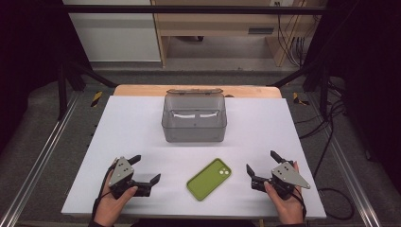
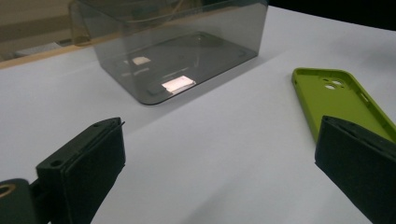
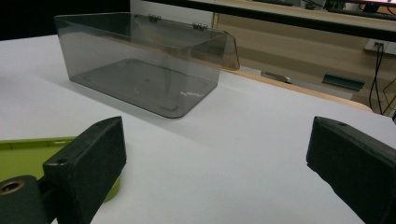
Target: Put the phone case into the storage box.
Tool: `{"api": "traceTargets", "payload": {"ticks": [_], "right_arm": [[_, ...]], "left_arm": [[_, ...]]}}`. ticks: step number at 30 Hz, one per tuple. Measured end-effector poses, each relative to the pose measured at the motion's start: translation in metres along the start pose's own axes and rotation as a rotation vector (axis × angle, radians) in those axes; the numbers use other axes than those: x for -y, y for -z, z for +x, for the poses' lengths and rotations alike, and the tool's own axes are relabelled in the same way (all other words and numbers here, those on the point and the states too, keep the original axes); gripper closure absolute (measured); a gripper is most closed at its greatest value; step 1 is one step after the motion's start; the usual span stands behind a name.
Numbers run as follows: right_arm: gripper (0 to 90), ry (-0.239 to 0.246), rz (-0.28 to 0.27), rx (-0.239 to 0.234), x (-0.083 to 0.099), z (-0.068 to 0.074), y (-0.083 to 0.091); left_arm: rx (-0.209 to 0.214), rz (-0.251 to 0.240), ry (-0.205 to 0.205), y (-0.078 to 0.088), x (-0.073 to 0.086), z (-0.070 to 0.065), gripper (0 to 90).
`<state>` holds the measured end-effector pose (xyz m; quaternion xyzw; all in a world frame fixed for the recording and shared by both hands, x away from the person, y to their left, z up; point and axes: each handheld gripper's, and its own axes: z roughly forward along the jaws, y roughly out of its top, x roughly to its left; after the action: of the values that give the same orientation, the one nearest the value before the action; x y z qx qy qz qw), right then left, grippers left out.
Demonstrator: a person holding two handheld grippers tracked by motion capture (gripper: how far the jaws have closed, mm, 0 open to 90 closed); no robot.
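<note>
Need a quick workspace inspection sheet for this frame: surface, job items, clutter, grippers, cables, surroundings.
Surface: white tabletop, bare apart from two items.
Job's things: smoky transparent plastic box, hinged lid open, nothing seen inside; lime-green phone case lying flat nearer the person.
Clutter: nothing seen.
Grippers: left gripper and right gripper open, resting near the front edge, holding nothing.
Cables: black cables on the floor at right.
Surroundings: wooden furniture behind, dark frame.

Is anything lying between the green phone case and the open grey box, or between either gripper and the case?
Nothing visible. Bare white table separates the green phone case from the grey box, whose lid is swung back. The left gripper and right gripper, both open, flank the case with nothing between.
</note>
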<state>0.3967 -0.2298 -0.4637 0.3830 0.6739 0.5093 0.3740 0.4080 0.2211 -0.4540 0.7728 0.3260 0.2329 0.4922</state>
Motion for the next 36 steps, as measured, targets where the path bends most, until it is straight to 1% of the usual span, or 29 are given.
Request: {"api": "traceTargets", "payload": {"ticks": [1, 2, 3, 5, 8, 10, 11, 12, 15, 16, 19, 23, 25, 27, 28, 30, 32, 34, 36], "right_arm": [[5.1, 0.000, -0.003, 0.001, 0.000, 0.000, 0.000], [5.1, 0.001, -0.003, 0.001, -0.001, 0.000, 0.000], [5.2, -0.002, -0.005, 0.001, -0.001, 0.001, 0.000], [5.2, -0.009, -0.004, 0.012, -0.001, 0.000, -0.001], [5.2, -0.013, -0.005, 0.018, 0.000, -0.001, -0.003], [5.2, -0.012, -0.001, 0.022, 0.000, 0.000, -0.003], [5.2, -0.014, -0.003, 0.021, 0.000, 0.000, -0.002], [5.2, -0.013, 0.000, 0.022, 0.000, 0.000, -0.002], [5.4, -0.018, -0.010, 0.027, -0.001, 0.000, -0.001], [5.3, -0.016, -0.011, 0.026, -0.002, 0.000, -0.001], [5.3, -0.009, -0.001, 0.022, -0.001, 0.000, -0.002], [5.2, 0.004, 0.009, 0.014, 0.000, 0.001, -0.002], [4.9, 0.008, 0.006, 0.018, -0.001, 0.002, -0.001], [4.9, 0.012, 0.007, 0.016, -0.001, 0.003, -0.001], [4.9, 0.015, 0.007, 0.015, -0.001, 0.003, -0.001], [4.9, 0.018, 0.008, 0.014, -0.001, 0.003, -0.001], [4.8, 0.013, 0.010, 0.017, -0.001, 0.002, -0.001], [4.9, 0.013, 0.008, 0.017, -0.001, 0.002, 0.000], [4.9, 0.014, 0.011, 0.016, -0.001, 0.002, 0.000]], "left_arm": [[-0.002, 0.006, 0.002, -0.002, -0.002, -0.002, 1.7], [0.006, 0.025, 0.005, -0.006, -0.005, -0.005, 2.1], [0.022, 0.044, 0.003, -0.009, -0.007, -0.009, 2.2], [0.033, 0.065, -0.008, -0.018, -0.013, -0.018, 2.1], [0.065, 0.090, -0.032, -0.030, -0.019, -0.032, 2.3], [0.096, 0.124, -0.086, -0.039, -0.020, -0.046, 3.3], [0.105, 0.140, -0.116, -0.044, -0.020, -0.052, 3.0], [0.115, 0.155, -0.138, -0.050, -0.021, -0.060, 3.3], [0.155, 0.185, -0.145, -0.062, -0.025, -0.072, 5.6], [0.157, 0.196, -0.150, -0.065, -0.027, -0.075, 6.0], [0.159, 0.229, -0.159, -0.072, -0.032, -0.077, 7.2], [0.169, 0.255, -0.118, -0.079, -0.037, -0.075, 8.6], [0.159, 0.254, -0.113, -0.080, -0.037, -0.075, 10.6], [0.146, 0.263, -0.117, -0.082, -0.036, -0.074, 12.6], [0.141, 0.264, -0.118, -0.082, -0.036, -0.074, 14.6], [0.143, 0.273, -0.114, -0.084, -0.035, -0.073, 18.2], [0.162, 0.282, -0.101, -0.085, -0.034, -0.073, 25.7], [0.177, 0.299, -0.089, -0.087, -0.033, -0.072, 29.3], [0.195, 0.321, -0.077, -0.089, -0.033, -0.071, 36.0]]}}
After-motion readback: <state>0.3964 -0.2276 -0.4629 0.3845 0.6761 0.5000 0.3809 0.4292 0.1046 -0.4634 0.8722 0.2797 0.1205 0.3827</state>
